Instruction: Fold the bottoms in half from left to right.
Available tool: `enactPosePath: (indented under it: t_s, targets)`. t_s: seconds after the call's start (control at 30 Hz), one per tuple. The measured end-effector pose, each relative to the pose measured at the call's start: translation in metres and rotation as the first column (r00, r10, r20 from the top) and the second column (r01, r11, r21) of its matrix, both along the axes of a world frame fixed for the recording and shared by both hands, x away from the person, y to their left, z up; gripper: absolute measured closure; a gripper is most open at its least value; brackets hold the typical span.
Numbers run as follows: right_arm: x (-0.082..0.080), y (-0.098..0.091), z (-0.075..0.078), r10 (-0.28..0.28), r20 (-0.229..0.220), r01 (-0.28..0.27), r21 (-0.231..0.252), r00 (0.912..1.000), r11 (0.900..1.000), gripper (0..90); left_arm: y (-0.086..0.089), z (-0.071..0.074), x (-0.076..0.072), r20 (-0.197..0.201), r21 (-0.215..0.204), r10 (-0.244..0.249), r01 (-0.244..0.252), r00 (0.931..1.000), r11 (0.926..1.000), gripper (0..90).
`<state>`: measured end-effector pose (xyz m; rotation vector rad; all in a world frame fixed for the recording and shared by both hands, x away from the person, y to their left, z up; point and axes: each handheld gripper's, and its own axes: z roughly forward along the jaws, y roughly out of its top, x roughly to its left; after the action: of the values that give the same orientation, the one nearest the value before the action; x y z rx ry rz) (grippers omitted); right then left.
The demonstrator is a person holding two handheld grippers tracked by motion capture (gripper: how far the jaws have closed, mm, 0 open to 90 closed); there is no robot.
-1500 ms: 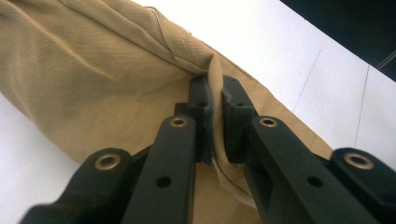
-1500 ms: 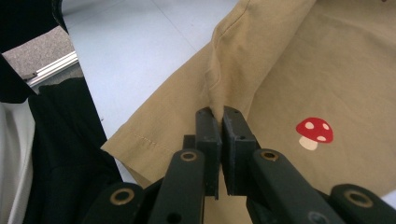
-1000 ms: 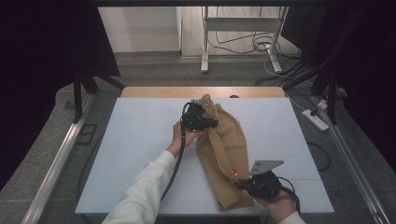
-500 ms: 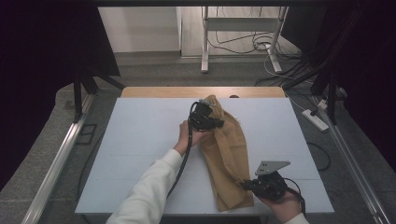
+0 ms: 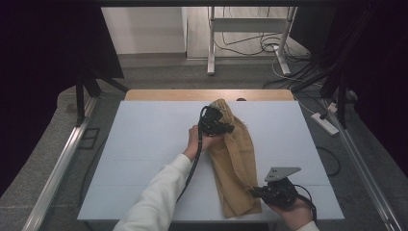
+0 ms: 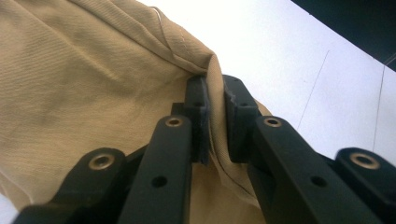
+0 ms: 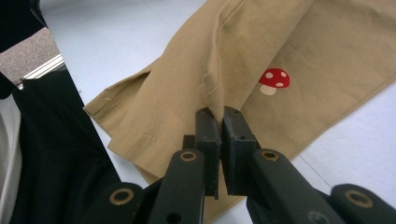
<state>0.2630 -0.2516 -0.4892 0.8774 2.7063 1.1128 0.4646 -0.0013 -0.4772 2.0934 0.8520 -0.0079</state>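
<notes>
A tan garment (image 5: 235, 163) lies lengthwise on the white surface (image 5: 144, 144). The left hand-held gripper (image 5: 226, 129) is clamped on a fold at its far end; the right hand-held gripper (image 5: 254, 192) pinches its near edge.

The desk (image 5: 144, 159) has a flat, pale bluish-white top with a strip of bare wood showing along its far edge. Thin seam lines cross the surface from side to side. Lying directly on it is a tan garment (image 5: 236, 161), stretched lengthwise from the far middle of the desk down towards the near right edge, creased and bunched at its far end. A small red mushroom with white spots (image 7: 274, 79) is printed on the fabric near its near end, and a stitched hem runs along one edge there.
</notes>
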Motion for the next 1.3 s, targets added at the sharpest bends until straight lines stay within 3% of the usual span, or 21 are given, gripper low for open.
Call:
enactPosePath:
  t_s: [0.1, 0.13, 0.17, 0.23, 0.37, 0.43, 0.6, 0.77, 1.3]
  targets:
    - [0.0, -0.001, 0.0, -0.001, -0.001, 0.001, -0.005, 1.0, 1.0, 84.2, -0.002, -0.002, 0.0, -0.005, -0.001, 0.002, -0.002, 1.0, 1.0, 79.0]
    - [0.0, -0.001, -0.001, -0.001, 0.0, 0.001, -0.007, 1.0, 1.0, 83.0, -0.003, -0.002, 0.0, -0.005, 0.004, 0.006, -0.006, 1.0, 1.0, 74.8]
    - [0.0, -0.001, -0.001, -0.006, 0.001, 0.006, -0.008, 1.0, 1.0, 79.7, -0.005, -0.002, 0.0, -0.003, 0.01, 0.013, -0.013, 0.9999, 0.9999, 64.8]
    - [0.0, -0.003, -0.001, -0.03, 0.022, 0.03, -0.006, 0.9993, 0.9995, 65.0, -0.007, 0.0, -0.003, 0.023, 0.045, 0.032, -0.033, 0.9992, 0.9984, 47.5]
    - [0.003, -0.008, 0.003, -0.111, 0.03, 0.111, 0.028, 0.9933, 0.9935, 44.3, -0.005, 0.005, -0.008, 0.04, 0.021, 0.046, -0.047, 0.9982, 0.9987, 35.0]
    - [0.004, -0.012, 0.005, -0.142, 0.033, 0.14, 0.051, 0.9893, 0.9888, 39.6, -0.002, 0.007, -0.01, 0.049, 0.023, 0.048, -0.049, 0.9977, 0.9985, 32.6]
    - [0.006, -0.014, 0.006, -0.172, 0.047, 0.169, 0.053, 0.984, 0.9841, 37.1, 0.01, 0.009, -0.02, 0.066, 0.025, 0.047, -0.048, 0.9968, 0.9985, 31.4]
    - [0.013, -0.009, 0.004, -0.163, 0.045, 0.161, 0.035, 0.9857, 0.9863, 37.1, 0.028, 0.008, -0.032, 0.068, 0.045, 0.043, -0.046, 0.9968, 0.9979, 31.2]
    - [0.042, 0.007, -0.005, -0.151, 0.032, 0.152, -0.009, 0.988, 0.9884, 37.3, 0.081, 0.001, -0.074, 0.08, 0.056, 0.047, -0.052, 0.9957, 0.9971, 33.9]
